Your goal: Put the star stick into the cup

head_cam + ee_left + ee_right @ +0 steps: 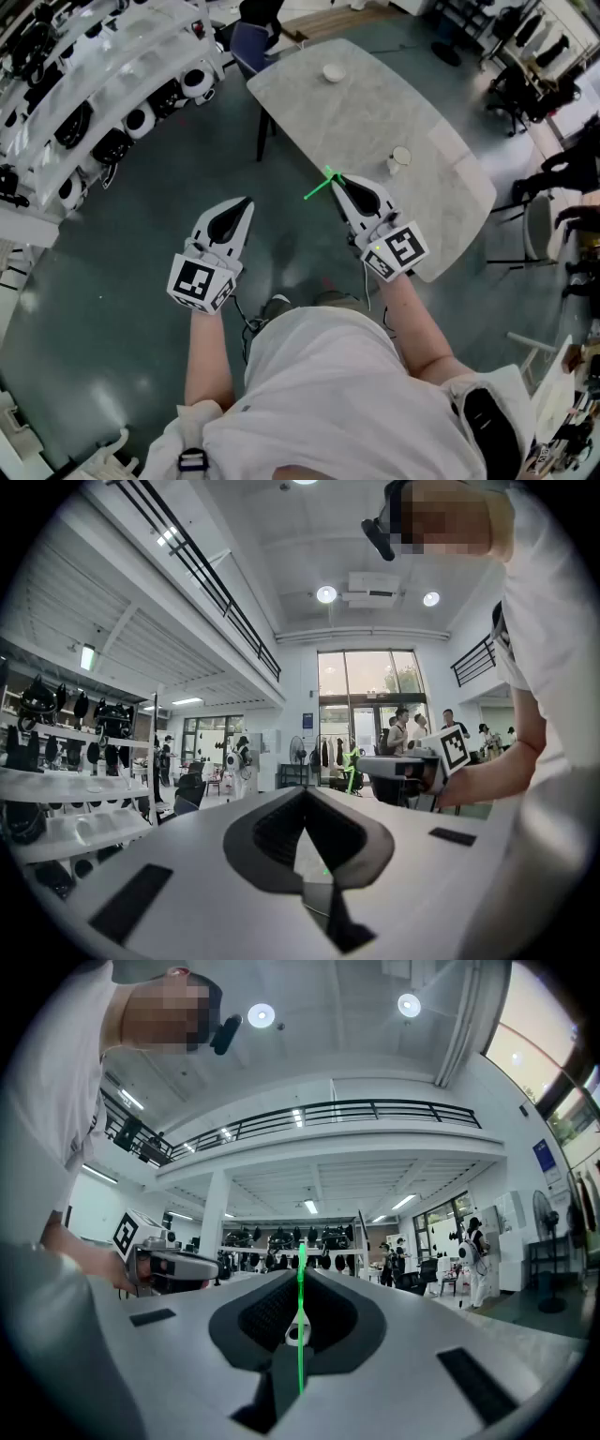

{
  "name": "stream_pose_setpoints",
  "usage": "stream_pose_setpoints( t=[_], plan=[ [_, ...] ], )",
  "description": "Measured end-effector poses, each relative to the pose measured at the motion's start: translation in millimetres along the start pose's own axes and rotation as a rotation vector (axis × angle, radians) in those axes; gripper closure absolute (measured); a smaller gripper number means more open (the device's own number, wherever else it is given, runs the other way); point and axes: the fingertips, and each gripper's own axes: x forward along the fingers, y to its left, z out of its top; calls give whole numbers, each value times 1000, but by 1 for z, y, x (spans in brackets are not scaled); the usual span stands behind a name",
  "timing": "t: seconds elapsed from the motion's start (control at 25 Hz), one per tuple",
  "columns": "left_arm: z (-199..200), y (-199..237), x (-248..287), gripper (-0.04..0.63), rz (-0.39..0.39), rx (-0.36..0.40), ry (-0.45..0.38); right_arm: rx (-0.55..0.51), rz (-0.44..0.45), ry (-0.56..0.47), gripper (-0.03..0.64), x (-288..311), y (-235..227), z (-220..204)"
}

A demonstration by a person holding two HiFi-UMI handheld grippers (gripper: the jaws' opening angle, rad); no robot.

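My right gripper (336, 181) is shut on a thin green star stick (320, 187), which juts out to the left of its tips at the table's near edge. In the right gripper view the star stick (301, 1321) runs straight up between the closed jaws. A small white cup (400, 157) stands on the grey table (375, 103) just right of that gripper. My left gripper (246, 203) hangs over the floor to the left, shut and holding nothing; its jaws (314, 855) meet in the left gripper view.
A second small white dish (333, 72) sits further back on the table. White shelving (103, 84) with dark headsets fills the upper left. A chair (251, 42) stands at the table's far end. People stand by the windows in the left gripper view.
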Motion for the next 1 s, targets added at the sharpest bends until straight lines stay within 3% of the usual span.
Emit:
stream_pose_setpoints(
  t=[0.44, 0.68, 1.0],
  plan=[
    [-34, 42, -2, 592, -52, -90, 23, 46, -77, 19, 591, 27, -2, -21],
    [-45, 64, 33, 592, -42, -66, 78, 90, -71, 19, 591, 59, -44, -40],
    [-41, 133, 114, 592, 17, -65, 137, 149, 26, -8, 591, 141, -124, -49]
  ],
)
